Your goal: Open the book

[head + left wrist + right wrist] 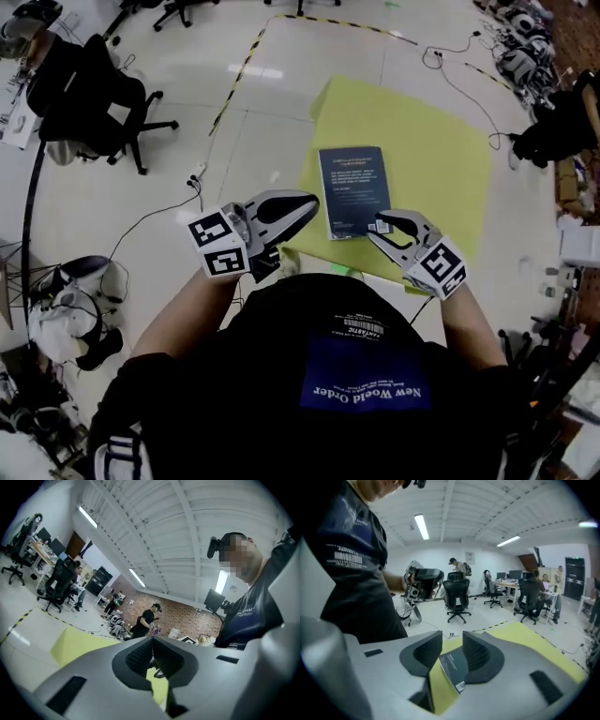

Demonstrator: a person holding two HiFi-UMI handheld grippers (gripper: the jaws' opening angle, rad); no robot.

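A dark blue book [354, 190] lies shut, back cover up, on a yellow-green mat [431, 159] on the floor. My left gripper [314, 200] hovers just left of the book's near half. Its jaws meet at the tips with nothing between them [152, 641]. At the book's near right corner is my right gripper [379, 226], standing open. The book [452, 665] shows through the gap between its jaws [452, 641], with the mat [525, 637] under it. Whether a fingertip touches the book I cannot tell.
A black office chair [94, 94] stands at the far left, and a yellow-black tape line [239, 70] runs along the floor. Cables [150, 216] trail left of the mat. Bags and gear [70, 314] lie at the left, more equipment [553, 131] at the right. People [145, 620] stand farther off.
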